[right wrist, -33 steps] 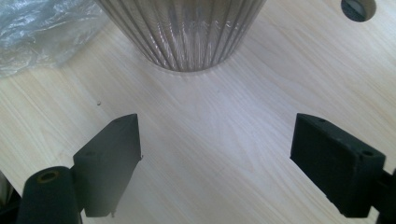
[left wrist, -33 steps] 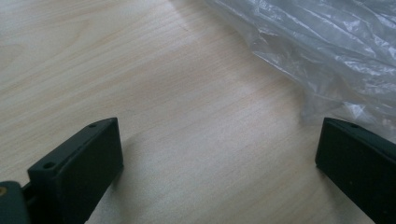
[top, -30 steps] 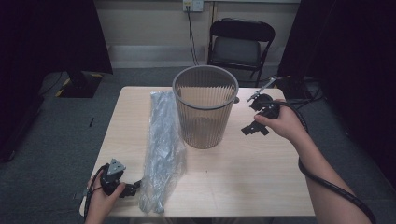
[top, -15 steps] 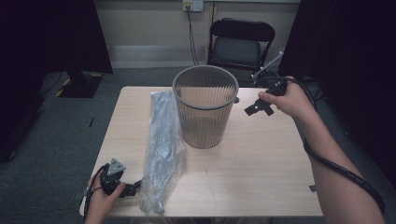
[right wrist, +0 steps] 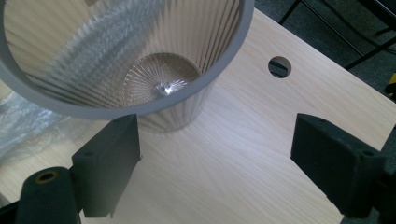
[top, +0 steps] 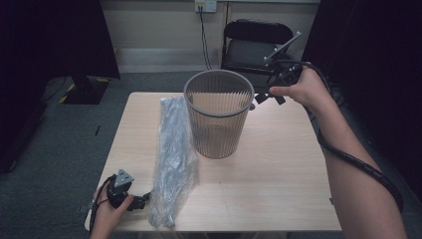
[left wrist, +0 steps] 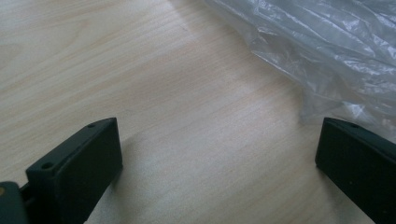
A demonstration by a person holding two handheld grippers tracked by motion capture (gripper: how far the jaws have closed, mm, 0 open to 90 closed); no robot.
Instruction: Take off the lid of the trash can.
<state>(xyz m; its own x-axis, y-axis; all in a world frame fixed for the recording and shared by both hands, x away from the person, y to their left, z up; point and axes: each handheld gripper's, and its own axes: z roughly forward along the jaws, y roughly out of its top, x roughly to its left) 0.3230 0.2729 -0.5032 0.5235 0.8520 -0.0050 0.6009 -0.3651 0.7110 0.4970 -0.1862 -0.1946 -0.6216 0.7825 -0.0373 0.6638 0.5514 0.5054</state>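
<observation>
The waste bin [top: 218, 113] stands upright in the middle of the frame in the high view, on the far half of the worktop [top: 278, 169], its ribbed wall thin enough that light comes through it. In the right gripper view its round rim [right wrist: 140, 109] fills the upper left and the inside looks bare, no liner in it. That seems to be the point of the clear plastic bag [top: 174, 154], which lies stretched out in a long crumpled strip just left of the bin, running from beside the rim down to the near edge, ready to be picked up by one end.

The left gripper [top: 141, 201] rests low at the lower left of the high view, right by the bag's near end; its own view shows both jaws spread wide on bare wood with the plastic [left wrist: 327, 51] just ahead of one jaw and nothing between them. I'd say it is set to take hold of that end.

The right gripper [top: 263, 96] hangs in the air at the upper right of the bin, level with the rim, jaws wide apart and empty, probably to steady the bin or meet the bag's mouth.

A folding chair [top: 256, 47] stands beyond the worktop.
</observation>
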